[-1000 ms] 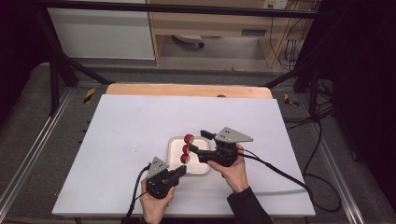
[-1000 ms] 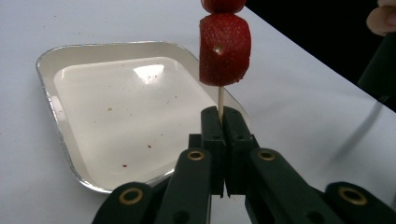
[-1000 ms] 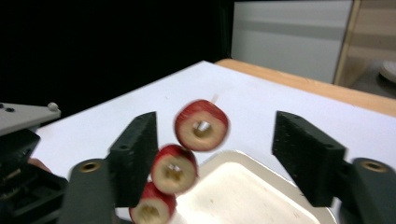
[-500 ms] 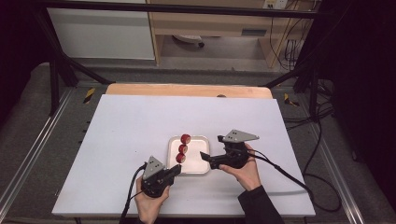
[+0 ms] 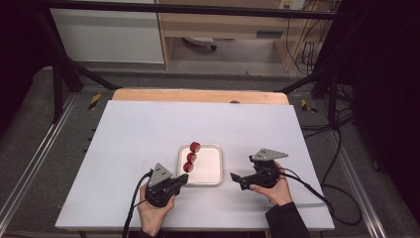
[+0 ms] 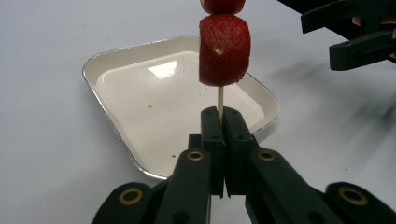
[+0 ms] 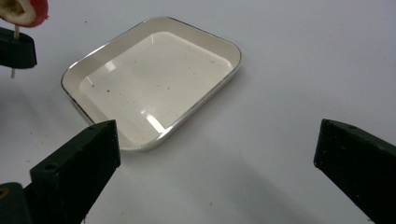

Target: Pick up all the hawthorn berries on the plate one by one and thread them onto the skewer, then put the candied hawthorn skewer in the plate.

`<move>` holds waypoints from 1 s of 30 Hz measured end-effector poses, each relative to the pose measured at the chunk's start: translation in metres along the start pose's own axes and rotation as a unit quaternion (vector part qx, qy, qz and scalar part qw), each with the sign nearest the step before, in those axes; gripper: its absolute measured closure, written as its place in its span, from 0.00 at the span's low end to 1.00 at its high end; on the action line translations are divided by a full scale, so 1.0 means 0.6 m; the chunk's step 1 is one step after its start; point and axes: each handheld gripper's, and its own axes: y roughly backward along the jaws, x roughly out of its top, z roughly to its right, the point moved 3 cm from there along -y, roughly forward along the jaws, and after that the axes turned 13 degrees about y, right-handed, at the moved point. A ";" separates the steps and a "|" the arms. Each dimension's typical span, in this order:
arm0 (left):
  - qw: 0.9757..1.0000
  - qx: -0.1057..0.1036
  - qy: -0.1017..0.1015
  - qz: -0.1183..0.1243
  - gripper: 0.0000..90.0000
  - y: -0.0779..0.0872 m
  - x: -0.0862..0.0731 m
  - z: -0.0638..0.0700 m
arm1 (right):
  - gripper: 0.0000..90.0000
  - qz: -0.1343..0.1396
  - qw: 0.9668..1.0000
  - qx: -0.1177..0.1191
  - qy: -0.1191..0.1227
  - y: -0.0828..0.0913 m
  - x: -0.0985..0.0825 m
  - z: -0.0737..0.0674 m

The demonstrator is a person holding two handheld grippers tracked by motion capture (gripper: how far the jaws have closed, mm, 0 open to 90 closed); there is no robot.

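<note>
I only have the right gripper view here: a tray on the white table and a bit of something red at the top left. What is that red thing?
Observer: A skewer with three red fruit pieces, held over the tray.
Operator: Who holds it?
Observer: The left gripper, shut on the bare stick below the lowest piece.
Operator: And my gripper?
Observer: The right gripper is open and holds nothing, right of the tray; its jaws have just been opening.
</note>
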 end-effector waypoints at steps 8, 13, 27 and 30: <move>1.000 0.000 -0.013 -0.012 0.98 0.003 0.011 0.002 | 0.01 -0.009 1.000 -0.009 0.002 0.020 -0.033 0.012; 1.000 0.003 -0.018 -0.019 0.98 0.004 0.021 -0.001 | 0.01 -0.012 1.000 -0.012 0.000 0.030 -0.052 0.020; 0.998 0.019 -0.038 -0.056 0.98 -0.008 0.068 -0.005 | 0.01 -0.015 1.000 -0.017 -0.012 0.053 -0.091 0.041; 0.997 0.020 -0.042 -0.069 0.98 -0.018 0.075 -0.002 | 0.01 -0.016 1.000 -0.018 -0.009 0.058 -0.097 0.041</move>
